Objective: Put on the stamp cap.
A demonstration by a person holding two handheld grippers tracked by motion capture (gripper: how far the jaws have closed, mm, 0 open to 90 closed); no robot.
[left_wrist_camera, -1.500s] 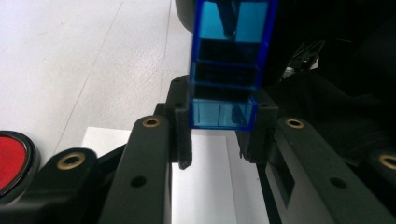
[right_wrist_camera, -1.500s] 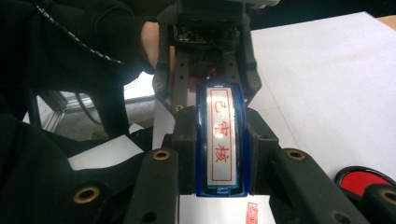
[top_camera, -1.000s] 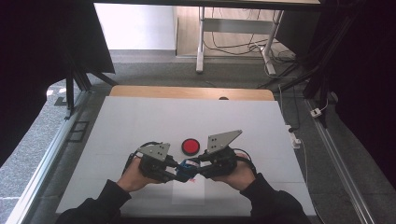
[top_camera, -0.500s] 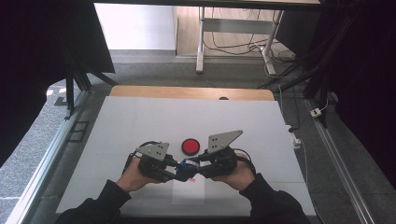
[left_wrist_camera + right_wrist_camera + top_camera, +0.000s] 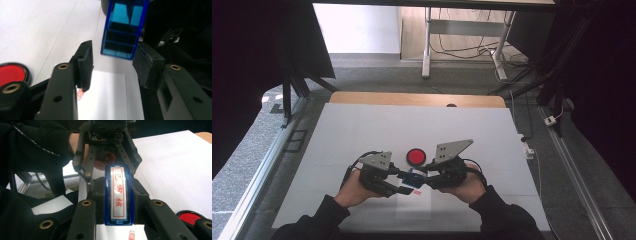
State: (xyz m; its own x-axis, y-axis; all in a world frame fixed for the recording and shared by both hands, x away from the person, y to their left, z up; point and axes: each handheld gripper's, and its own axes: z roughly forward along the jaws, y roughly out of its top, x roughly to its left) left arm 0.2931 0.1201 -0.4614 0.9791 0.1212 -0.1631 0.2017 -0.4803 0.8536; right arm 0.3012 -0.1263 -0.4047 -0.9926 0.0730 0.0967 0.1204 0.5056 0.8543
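blue stamp (image 5: pixel 118 195) clamped in right gripper (image 5: pixel 117 202); left gripper (image 5: pixel 112 61) jaws just opening, released. next: press onto paper (image 5: pixel 107 95).

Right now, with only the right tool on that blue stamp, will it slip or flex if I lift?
Probably rigid: the blue stamp looks like hard plastic. Its glossy sides could slip, though the right tool clamps both. Seems light, being small and hollow-looking. The left tool has just been opening, clear of it.

free: table (image 5: pixel 362 130) far half | obstacle: red ink pad (image 5: pixel 415 156) beside grippers
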